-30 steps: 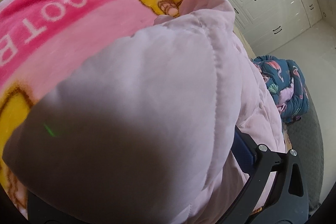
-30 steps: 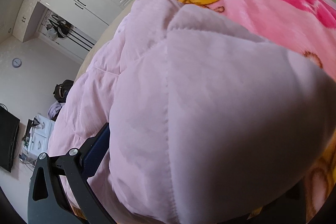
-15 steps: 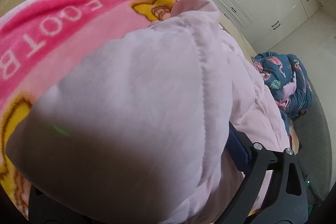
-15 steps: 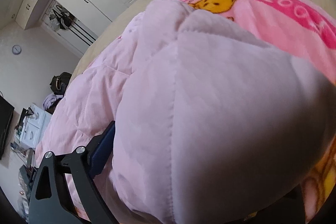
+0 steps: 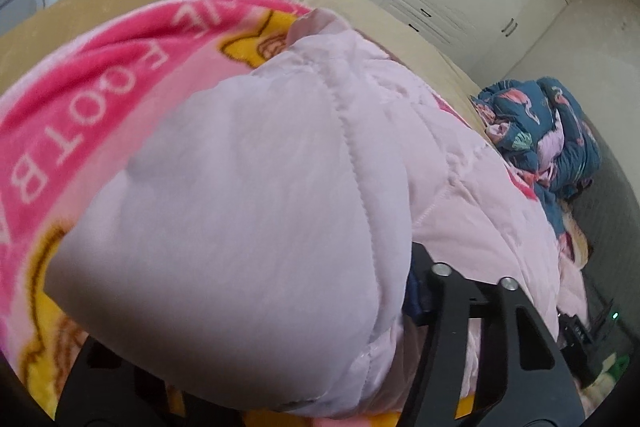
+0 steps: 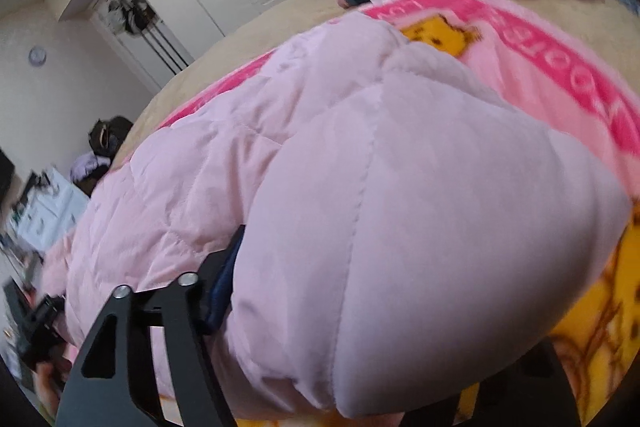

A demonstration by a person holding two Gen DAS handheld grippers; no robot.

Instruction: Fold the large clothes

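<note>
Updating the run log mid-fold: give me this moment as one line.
step: grasp hem | left gripper: closing on pink puffer jacket | right gripper: closing on jacket | surface: pink blanket

Puffed pale pink quilted jacket [image 5: 240,207] hides one finger of the left gripper [image 5: 256,367] and of the right gripper [image 6: 360,367]; contact of the jaws with fabric cannot be told. Pink blanket [image 6: 560,79] lettering is cut off. Cluttered furniture [image 6: 44,211] at the right wrist view's left edge is motion-blurred.
</note>
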